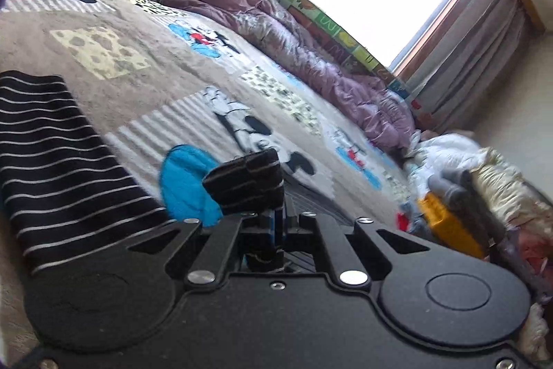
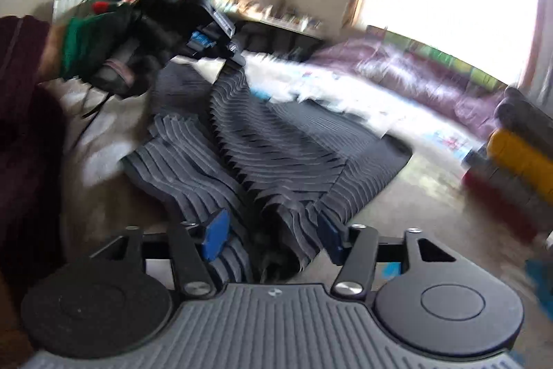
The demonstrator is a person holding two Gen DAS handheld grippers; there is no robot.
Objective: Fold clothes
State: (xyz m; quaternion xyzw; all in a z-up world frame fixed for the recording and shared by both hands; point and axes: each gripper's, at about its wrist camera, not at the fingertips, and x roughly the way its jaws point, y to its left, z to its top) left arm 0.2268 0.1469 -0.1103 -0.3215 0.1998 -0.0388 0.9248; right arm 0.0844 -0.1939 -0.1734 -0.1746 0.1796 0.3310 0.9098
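A black garment with thin white stripes (image 2: pixel 276 144) lies spread over the bed. In the left wrist view its body (image 1: pixel 58 161) sits at the left, and a bunched fold of it (image 1: pixel 245 182) is pinched in my shut left gripper (image 1: pixel 266 206). From the right wrist view, the left gripper (image 2: pixel 235 54) holds the far end of the garment lifted off the bed. My right gripper (image 2: pixel 273 239) is open, its blue pads (image 2: pixel 216 237) set apart. The garment's near edge lies between them, not pressed.
The bed has a beige cartoon-print cover (image 1: pixel 138 33), and a purple duvet (image 1: pixel 311 57) is bunched along the window side. A stack of folded clothes (image 2: pixel 518 154) stands at the right. A person's green sleeve (image 2: pixel 86 40) is behind the left gripper.
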